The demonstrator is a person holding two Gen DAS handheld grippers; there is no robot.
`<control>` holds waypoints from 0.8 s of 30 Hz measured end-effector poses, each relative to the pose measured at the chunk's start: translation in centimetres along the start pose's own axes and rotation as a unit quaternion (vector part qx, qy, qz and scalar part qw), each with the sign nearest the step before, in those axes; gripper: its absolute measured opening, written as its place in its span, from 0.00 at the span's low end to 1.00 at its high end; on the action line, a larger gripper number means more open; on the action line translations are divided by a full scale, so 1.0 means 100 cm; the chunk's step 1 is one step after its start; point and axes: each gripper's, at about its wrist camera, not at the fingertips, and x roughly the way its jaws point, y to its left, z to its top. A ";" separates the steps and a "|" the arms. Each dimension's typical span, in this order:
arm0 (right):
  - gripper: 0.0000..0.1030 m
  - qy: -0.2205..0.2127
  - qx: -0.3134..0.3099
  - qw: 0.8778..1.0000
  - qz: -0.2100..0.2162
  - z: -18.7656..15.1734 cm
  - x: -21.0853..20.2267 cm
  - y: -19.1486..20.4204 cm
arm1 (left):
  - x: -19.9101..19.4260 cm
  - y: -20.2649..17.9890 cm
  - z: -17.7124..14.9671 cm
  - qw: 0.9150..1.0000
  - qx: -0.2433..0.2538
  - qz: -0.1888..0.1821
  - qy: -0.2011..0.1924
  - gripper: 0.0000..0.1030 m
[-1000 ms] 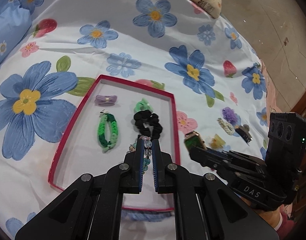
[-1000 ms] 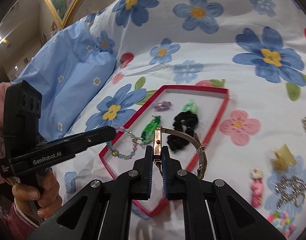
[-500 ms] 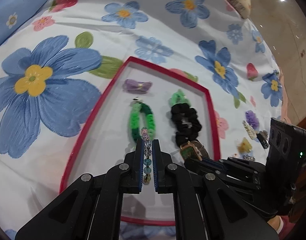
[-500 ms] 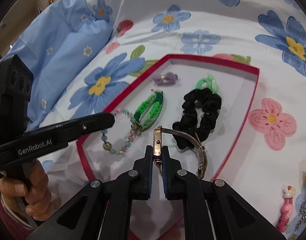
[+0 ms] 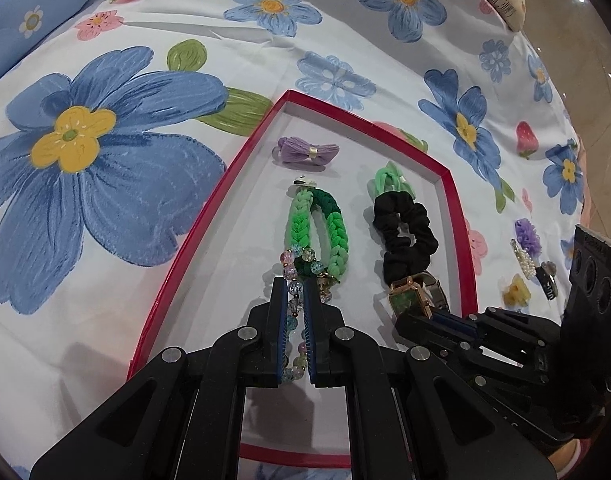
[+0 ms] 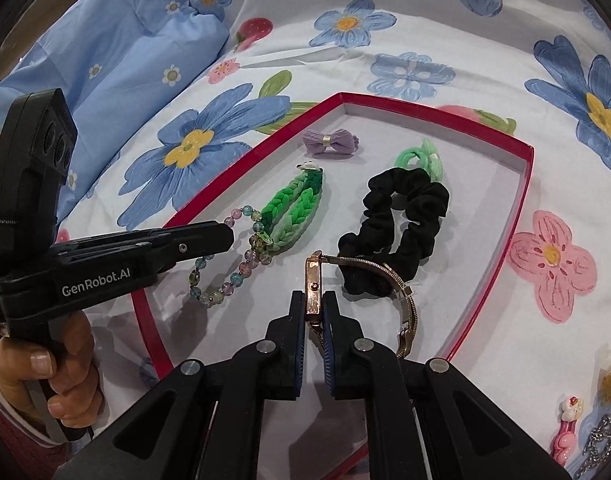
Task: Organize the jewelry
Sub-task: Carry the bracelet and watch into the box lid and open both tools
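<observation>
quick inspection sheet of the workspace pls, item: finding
surface: floral bedsheet, lightly creased
job's things: red-rimmed tray holds purple bow, green braided band, mint tie, black scrunchie
clutter: clips and hair pieces on the sheet right of the tray
grippers: left gripper shut on beaded bracelet; right gripper shut on gold watch
cables: nothing seen
surroundings: blue pillow, tiled floor

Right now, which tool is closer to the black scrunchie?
The right tool, gripping a watch beside the black scrunchie. The left tool is farther, beyond the green braided band.
</observation>
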 end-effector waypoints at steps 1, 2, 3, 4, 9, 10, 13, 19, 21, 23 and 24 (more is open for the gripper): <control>0.09 0.001 -0.001 1.000 -0.001 0.001 0.001 0.001 | 0.000 0.000 0.000 1.000 0.000 0.001 0.001 0.06; 0.10 0.001 -0.001 1.000 -0.001 0.001 0.001 0.001 | 0.001 0.000 0.000 1.000 0.001 0.004 0.002 0.06; 0.10 0.002 -0.003 1.000 -0.002 0.001 0.001 0.002 | 0.001 0.000 0.000 1.000 0.001 0.005 0.003 0.06; 0.11 0.003 -0.005 1.000 -0.003 0.001 0.001 0.003 | 0.001 -0.001 0.000 1.000 0.001 0.006 0.004 0.06; 0.12 0.007 -0.007 1.000 -0.004 0.001 0.002 0.005 | 0.000 0.001 -0.001 1.000 -0.001 0.011 0.006 0.07; 0.12 0.007 -0.006 1.000 -0.004 0.001 0.002 0.005 | 0.000 0.001 -0.001 1.000 -0.001 0.011 0.006 0.07; 0.13 0.007 -0.003 1.000 -0.003 0.001 0.001 0.005 | -0.001 0.002 -0.001 1.000 -0.004 0.012 0.005 0.07; 0.13 0.005 0.001 1.000 0.003 -0.002 -0.002 0.004 | -0.007 0.001 -0.002 1.000 -0.008 0.013 0.001 0.19; 0.14 0.004 0.002 1.000 0.006 -0.003 -0.004 0.004 | -0.012 0.001 -0.002 1.000 -0.010 0.014 -0.004 0.24; 0.14 -0.002 0.006 1.000 0.009 -0.003 -0.009 0.003 | -0.017 0.000 -0.002 1.000 -0.012 0.013 -0.008 0.25; 0.14 -0.009 0.010 1.000 0.012 -0.002 -0.015 0.002 | -0.020 -0.001 -0.002 1.000 -0.012 0.012 -0.011 0.25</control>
